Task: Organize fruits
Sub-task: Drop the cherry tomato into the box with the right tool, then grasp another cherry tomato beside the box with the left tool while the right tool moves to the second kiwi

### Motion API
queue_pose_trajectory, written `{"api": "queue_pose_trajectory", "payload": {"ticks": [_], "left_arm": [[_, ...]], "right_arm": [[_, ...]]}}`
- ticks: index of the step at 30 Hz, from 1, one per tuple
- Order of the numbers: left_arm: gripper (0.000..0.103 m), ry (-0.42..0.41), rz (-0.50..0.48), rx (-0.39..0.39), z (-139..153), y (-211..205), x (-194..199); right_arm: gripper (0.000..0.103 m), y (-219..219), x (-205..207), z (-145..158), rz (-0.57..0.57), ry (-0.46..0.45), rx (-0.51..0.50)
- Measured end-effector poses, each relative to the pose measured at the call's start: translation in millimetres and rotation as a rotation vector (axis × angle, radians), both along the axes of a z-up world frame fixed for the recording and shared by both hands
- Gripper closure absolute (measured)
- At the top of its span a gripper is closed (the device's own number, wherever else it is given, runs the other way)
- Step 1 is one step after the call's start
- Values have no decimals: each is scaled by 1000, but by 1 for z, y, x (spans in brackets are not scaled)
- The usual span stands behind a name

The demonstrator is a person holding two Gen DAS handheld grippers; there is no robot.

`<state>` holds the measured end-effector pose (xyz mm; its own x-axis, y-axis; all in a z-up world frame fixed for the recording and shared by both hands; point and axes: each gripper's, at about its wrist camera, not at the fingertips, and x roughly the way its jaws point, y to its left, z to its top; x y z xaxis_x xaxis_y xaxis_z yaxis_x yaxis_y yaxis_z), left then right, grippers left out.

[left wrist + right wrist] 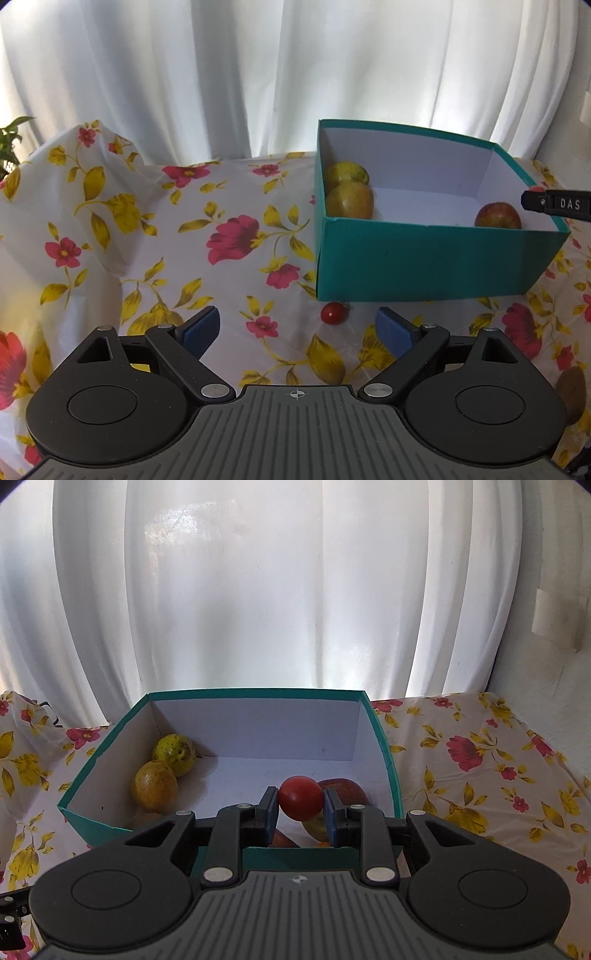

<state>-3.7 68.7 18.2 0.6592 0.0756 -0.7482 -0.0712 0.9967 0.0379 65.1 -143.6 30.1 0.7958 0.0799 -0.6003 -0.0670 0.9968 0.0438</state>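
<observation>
**Presently: fruit stock, teal box and surrounds**

Right hand-held gripper [301,806]: clenched on a small round red fruit [300,798], blue pads touching it on both sides, held over the near part of the teal box [382,738].

Left hand-held gripper [297,328]: released, fingers spread wide, nothing between them, hovering over the floral cloth [129,236] that covers the counter.

Teal box, white inside, open top. Contents: two yellow-green fruits [162,771] touching each other against the box's left wall; one red-and-yellow apple [498,216] in the near right corner, partly hidden behind the held fruit in the right wrist view. More fruit shows low behind the right fingers, too hidden to identify.

Outside the box: a second small red fruit [333,312] on the cloth just beside the near wall of the box, ahead of the left hand-held gripper.

Background: white curtain [258,74]; green plant leaves [11,140] at far left.
</observation>
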Motion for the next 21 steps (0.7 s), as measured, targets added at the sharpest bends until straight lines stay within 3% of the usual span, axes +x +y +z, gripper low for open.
{"api": "queue_pose_trajectory", "payload": {"ticks": [4, 6, 7, 12, 16, 21], "left_arm": [[8, 8, -26, -2, -5, -4, 1], [8, 16, -35, 3, -8, -7, 3], [9, 18, -39, 5, -9, -8, 4], [12, 42, -53, 7, -19, -11, 10], [13, 49, -74, 5, -25, -15, 12], [18, 27, -106, 16, -31, -25, 12]], "right_arm": [[77, 1, 4, -3, -5, 8, -1], [56, 1, 4, -3, -9, -1, 1], [40, 0, 3, -1, -15, -12, 4], [34, -5, -5, 12, -31, -68, 12], [16, -17, -25, 31, -79, -142, 46], [8, -34, -61, 41, -126, -209, 119]]}}
